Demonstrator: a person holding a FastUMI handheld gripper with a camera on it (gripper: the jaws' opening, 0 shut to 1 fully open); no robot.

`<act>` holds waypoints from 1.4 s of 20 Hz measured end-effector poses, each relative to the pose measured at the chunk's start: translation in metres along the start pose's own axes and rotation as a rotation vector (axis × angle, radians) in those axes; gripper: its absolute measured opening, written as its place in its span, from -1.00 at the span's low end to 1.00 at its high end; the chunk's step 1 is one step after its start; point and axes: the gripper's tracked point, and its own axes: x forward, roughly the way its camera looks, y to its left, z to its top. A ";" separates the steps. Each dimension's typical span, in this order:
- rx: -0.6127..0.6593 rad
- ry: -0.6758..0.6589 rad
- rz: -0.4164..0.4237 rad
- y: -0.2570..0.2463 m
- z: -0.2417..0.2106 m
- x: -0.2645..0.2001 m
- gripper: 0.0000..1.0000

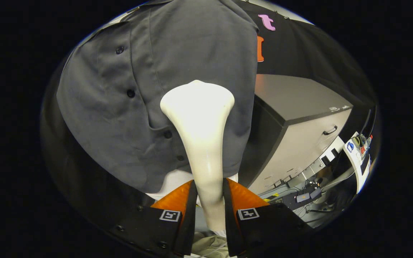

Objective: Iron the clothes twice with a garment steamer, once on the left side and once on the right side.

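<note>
Tongs (209,200) at bottom centre, clamped on neck of white garment steamer (200,118). Steamer head at frame centre, against grey shirt (149,89) hanging across upper left and centre, near button placket. Grey cabinet (299,139) right. Progress: stroke apparently underway; which pass, how many done, cannot tell.

Steamer (201,122) head hides part of shirt (127,107) front & button row; shirt collar cut off at top; items beyond cabinet (299,118) too small to ID.
</note>
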 end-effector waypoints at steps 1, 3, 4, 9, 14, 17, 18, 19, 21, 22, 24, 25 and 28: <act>0.001 0.015 -0.001 -0.001 -0.007 0.005 -0.12; 0.003 0.041 -0.005 -0.003 -0.021 0.009 -0.12; 0.006 0.054 -0.007 -0.004 -0.027 0.012 -0.12; 0.006 0.115 -0.009 -0.005 -0.059 0.025 -0.12; 0.009 0.166 -0.009 -0.007 -0.085 0.037 -0.11; 0.009 0.196 -0.006 -0.009 -0.101 0.046 -0.11; 0.010 0.203 -0.004 -0.009 -0.105 0.047 -0.11; 0.011 0.210 -0.002 -0.010 -0.109 0.049 -0.11; 0.013 0.220 0.000 -0.012 -0.114 0.051 -0.11; 0.014 0.223 -0.001 -0.011 -0.115 0.051 -0.11; 0.016 0.222 0.001 -0.012 -0.114 0.050 -0.11; 0.017 0.219 0.002 -0.013 -0.114 0.049 -0.11; 0.020 0.206 0.004 -0.014 -0.112 0.042 -0.11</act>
